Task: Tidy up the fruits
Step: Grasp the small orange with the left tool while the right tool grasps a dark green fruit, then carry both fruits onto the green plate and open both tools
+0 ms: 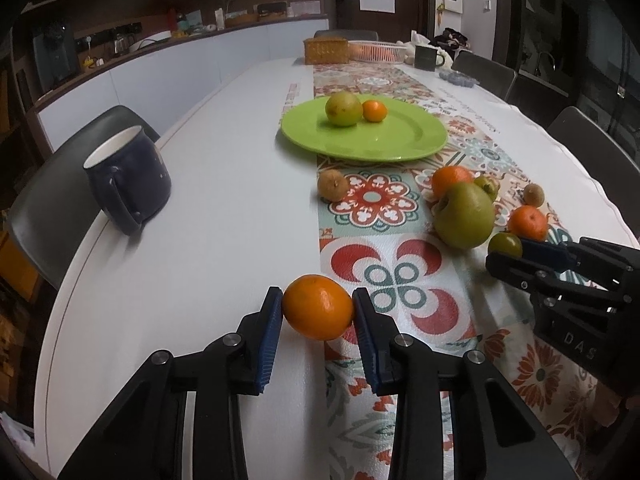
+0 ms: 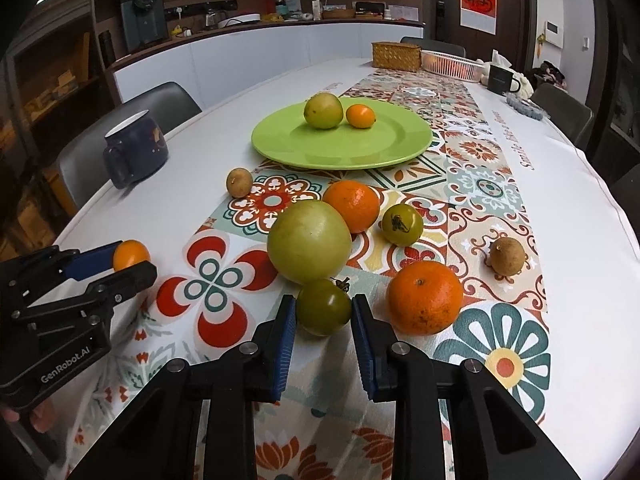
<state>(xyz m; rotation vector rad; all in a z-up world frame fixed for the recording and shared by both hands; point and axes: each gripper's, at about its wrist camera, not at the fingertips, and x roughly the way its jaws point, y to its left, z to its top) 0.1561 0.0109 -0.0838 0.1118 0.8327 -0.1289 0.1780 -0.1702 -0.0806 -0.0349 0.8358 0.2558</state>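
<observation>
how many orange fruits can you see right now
4: one on the green plate at, one behind the big green fruit, one front right, one between the left gripper's fingers.
</observation>
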